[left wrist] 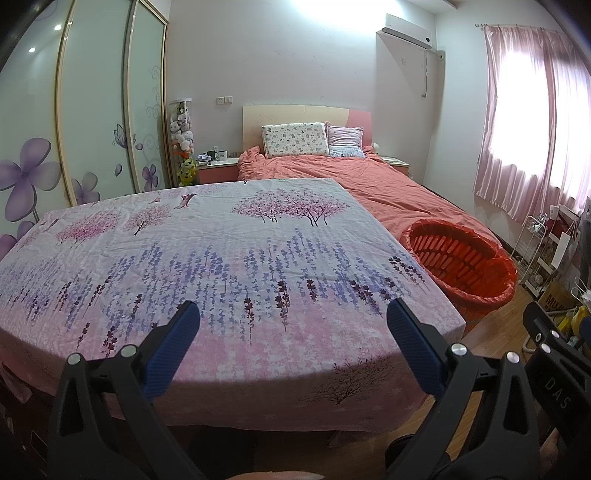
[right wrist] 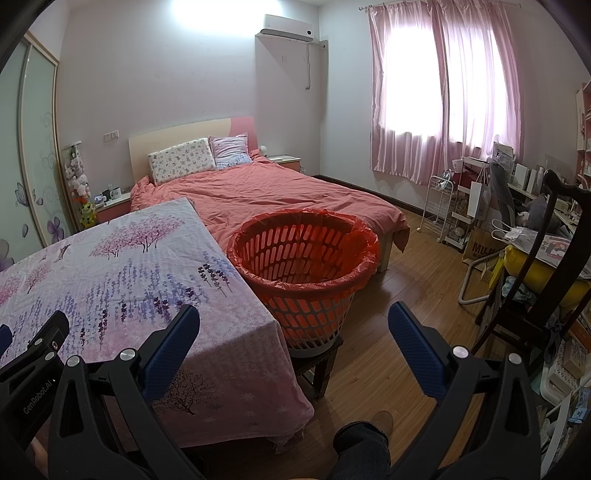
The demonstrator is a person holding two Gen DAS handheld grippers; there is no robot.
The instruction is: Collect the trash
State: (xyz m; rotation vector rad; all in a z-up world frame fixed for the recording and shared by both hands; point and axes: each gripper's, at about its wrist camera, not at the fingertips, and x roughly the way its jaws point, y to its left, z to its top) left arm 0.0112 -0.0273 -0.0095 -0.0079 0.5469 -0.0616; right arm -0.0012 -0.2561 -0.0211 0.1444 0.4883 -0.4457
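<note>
2 grippers hang over the near edge of a table draped in a flowered cloth (left wrist: 221,258). Left gripper (left wrist: 293,321) and right gripper (right wrist: 293,325) both have fingers spread wide, holding nothing. A red-lined laundry basket (right wrist: 306,273) sits on a stool beside the table's right corner, touching the bed (right wrist: 280,192).

A worktop (left wrist: 221,258) under a floral cloth fills the near left. Behind its far edge stands a bed (left wrist: 369,184) with a salmon quilt, two pillows (left wrist: 295,139) against the headboard and a nightstand (left wrist: 218,168) beside it. A wardrobe (left wrist: 92,110) with flower-printed doors lines the left wall. Pink curtains (right wrist: 443,92) cover the window, an air conditioner (right wrist: 288,31) hangs high on the far wall, and a dark wooden chair (right wrist: 546,258) stands by a cluttered desk (right wrist: 535,195) on the wood floor (right wrist: 406,295).
</note>
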